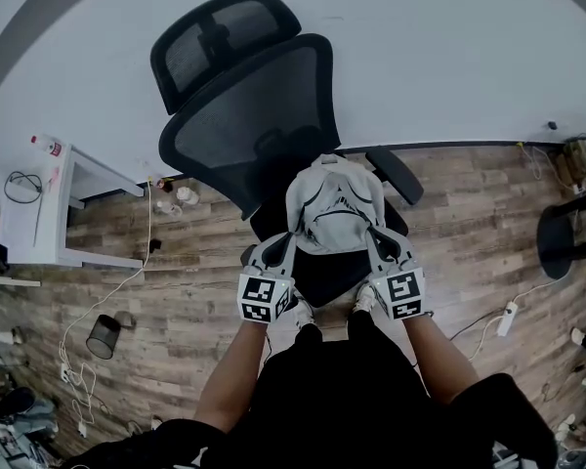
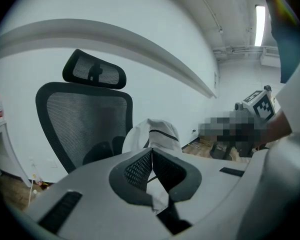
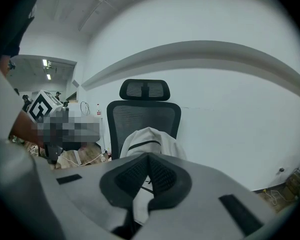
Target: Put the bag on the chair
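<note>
Head view: one bag (image 1: 334, 203), one chair (image 1: 249, 115), one floor bin (image 1: 103, 337), plus left claw (image 1: 279, 244) and right claw (image 1: 379, 240).
Bag's over the chair seat by the mesh back, both claws pinched tight on its fabric. Bin contents too small to tell.

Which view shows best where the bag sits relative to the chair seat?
Head view: it looks down on the whole bag over the chair seat, held by the left gripper and right gripper. Each gripper view shows only the bag's top beyond shut jaws pinching its fabric; the seat is hidden.
</note>
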`<state>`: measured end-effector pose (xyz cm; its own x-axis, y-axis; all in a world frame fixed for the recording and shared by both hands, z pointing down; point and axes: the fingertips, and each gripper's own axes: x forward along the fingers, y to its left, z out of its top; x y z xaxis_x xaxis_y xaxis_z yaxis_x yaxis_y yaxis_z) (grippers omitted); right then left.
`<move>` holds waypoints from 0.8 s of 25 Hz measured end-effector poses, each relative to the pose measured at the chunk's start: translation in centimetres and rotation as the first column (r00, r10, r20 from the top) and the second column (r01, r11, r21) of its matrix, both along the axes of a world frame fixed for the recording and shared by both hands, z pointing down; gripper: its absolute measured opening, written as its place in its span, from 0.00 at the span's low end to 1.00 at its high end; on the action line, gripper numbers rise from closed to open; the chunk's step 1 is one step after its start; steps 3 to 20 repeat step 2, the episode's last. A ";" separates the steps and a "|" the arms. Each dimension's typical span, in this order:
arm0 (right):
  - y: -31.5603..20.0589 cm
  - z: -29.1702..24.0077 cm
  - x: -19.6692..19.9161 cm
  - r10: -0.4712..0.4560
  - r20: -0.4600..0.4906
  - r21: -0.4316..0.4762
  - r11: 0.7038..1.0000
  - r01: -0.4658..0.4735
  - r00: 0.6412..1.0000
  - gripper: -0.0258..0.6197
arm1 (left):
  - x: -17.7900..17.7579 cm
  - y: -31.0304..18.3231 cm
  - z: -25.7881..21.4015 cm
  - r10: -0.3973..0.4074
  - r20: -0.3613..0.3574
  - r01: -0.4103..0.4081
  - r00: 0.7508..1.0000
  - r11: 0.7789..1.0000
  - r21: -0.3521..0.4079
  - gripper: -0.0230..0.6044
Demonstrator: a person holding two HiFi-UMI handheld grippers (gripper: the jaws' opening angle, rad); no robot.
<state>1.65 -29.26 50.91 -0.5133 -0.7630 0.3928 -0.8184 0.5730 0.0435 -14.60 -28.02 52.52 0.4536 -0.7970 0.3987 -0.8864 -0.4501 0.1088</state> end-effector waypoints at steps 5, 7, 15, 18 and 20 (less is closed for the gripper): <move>0.2 0.4 0.3 -0.001 -0.007 0.000 1.000 0.001 1.000 0.07 | 0.4 0.2 0.3 0.019 0.000 -0.019 1.000 1.000 -0.003 0.07; 0.2 0.4 0.3 -0.001 -0.007 0.000 1.000 0.001 1.000 0.07 | 0.4 0.2 0.3 0.019 0.000 -0.019 1.000 1.000 -0.003 0.07; 0.2 0.4 0.3 -0.001 -0.007 0.000 1.000 0.001 1.000 0.07 | 0.4 0.2 0.3 0.019 0.000 -0.019 1.000 1.000 -0.003 0.07; 0.2 0.4 0.3 -0.001 -0.007 0.000 1.000 0.001 1.000 0.07 | 0.4 0.2 0.3 0.019 0.000 -0.019 1.000 1.000 -0.003 0.07; 0.2 0.4 0.3 -0.001 -0.007 0.000 1.000 0.001 1.000 0.07 | 0.4 0.2 0.3 0.019 0.000 -0.019 1.000 1.000 -0.003 0.07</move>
